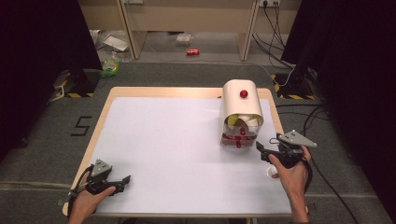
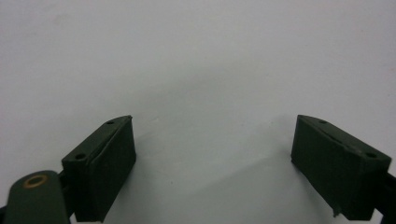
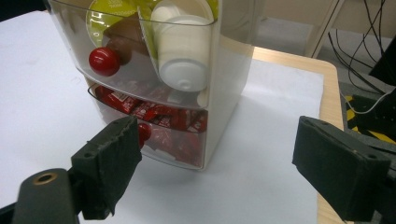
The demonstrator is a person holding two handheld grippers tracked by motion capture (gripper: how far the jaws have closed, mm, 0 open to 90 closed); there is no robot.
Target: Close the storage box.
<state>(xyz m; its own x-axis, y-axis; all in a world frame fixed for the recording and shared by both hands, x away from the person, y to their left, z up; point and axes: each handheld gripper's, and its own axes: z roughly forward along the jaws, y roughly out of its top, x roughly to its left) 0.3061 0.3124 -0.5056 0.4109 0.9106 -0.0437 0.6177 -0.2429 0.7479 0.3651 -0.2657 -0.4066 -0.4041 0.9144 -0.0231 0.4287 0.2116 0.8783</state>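
A small cream cabinet with clear drawers (image 1: 240, 116) is seen standing on the white table (image 1: 168, 149), towards its far right part, near the right edge. In the right gripper view 2 clear drawers are stacked in its front: the upper drawer (image 3: 140, 51) is fitted with a red ball knob (image 3: 104, 61) and is packed with white capsules (image 3: 183, 49) and green-lidded pods (image 3: 103, 16); the lower drawer (image 3: 159, 126) is filled with red sachets (image 3: 154, 114), and its own red knob (image 3: 144, 132) is partly hidden behind a jaw. Another red knob (image 1: 243, 94) is seen on the rounded top of the cabinet in the high view.

The right gripper (image 1: 264, 150) is held just in front of the cabinet, low, at the level of the lower drawer; its jaws are spread wide and nothing is pinched between them. A small white object (image 1: 271, 172) is seen on the table just beside the right hand (image 1: 292, 175).

The left gripper (image 1: 122, 181) is kept well apart, at the near left corner of the table, in the left hand (image 1: 88, 200); its jaws are likewise spread wide over bare white surface, with nothing between them
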